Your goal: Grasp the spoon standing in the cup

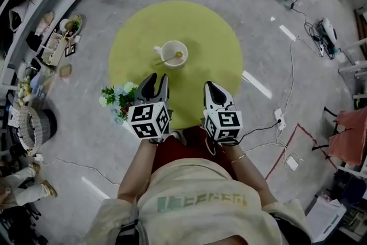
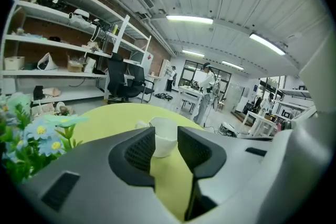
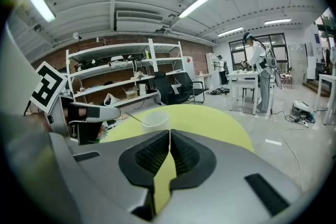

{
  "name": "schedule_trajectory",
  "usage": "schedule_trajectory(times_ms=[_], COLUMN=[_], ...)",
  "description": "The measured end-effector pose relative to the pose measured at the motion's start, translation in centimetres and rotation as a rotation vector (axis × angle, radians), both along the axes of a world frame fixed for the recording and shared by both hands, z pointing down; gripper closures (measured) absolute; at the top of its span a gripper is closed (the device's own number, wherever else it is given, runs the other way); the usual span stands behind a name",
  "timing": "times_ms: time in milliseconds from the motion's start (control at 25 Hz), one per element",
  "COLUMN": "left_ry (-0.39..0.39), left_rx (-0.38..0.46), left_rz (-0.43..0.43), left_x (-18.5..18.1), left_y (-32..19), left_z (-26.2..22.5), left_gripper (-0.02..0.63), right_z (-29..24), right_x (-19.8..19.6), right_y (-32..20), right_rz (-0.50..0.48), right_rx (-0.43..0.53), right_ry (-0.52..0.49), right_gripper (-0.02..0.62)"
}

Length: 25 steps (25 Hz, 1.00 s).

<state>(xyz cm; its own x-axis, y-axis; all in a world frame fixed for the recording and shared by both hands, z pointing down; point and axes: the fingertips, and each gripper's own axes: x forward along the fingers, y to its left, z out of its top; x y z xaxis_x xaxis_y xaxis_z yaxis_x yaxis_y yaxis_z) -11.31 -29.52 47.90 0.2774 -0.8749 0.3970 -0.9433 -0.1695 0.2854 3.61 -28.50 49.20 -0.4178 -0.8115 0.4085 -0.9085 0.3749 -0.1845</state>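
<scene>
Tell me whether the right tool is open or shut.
Shut. The grey right tool has its black ribbed jaws pressed together, nothing between; the white cup stands beyond.

We see the round table [image 1: 175,26] evenly and brightly lit from above; the cup [image 1: 174,53] on it casts hardly any shadow. Right of the table, pale streaks of glare [image 1: 256,84] lie on the glossy floor [image 1: 275,3]. High over the table, in both gripper views, ceiling strip lights [image 2: 189,19] burn out to white. Around the table both fisheye frames bend straight lines and fall off to black corners. Far beyond the table, detail seems slightly soft.
</scene>
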Motion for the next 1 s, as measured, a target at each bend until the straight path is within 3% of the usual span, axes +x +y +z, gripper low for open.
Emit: schedule_trajectory(times_ms=[880,1000], left_ry=[-0.001,-0.002], left_rx=[-0.122,-0.126], left_rz=[-0.108,-0.117], left_x=[-1.3,-1.3], left_y=[-6.6,-7.0], left_z=[4.3,4.5], left_gripper=[0.483,0.506], right_z=[3.2,3.5], right_x=[-0.2,-0.3], right_y=[-6.2,-6.6], right_rz=[-0.063,-0.068], right_rx=[-0.075,-0.083], right_ry=[0.002,0.005], right_gripper=[0.558,0.558])
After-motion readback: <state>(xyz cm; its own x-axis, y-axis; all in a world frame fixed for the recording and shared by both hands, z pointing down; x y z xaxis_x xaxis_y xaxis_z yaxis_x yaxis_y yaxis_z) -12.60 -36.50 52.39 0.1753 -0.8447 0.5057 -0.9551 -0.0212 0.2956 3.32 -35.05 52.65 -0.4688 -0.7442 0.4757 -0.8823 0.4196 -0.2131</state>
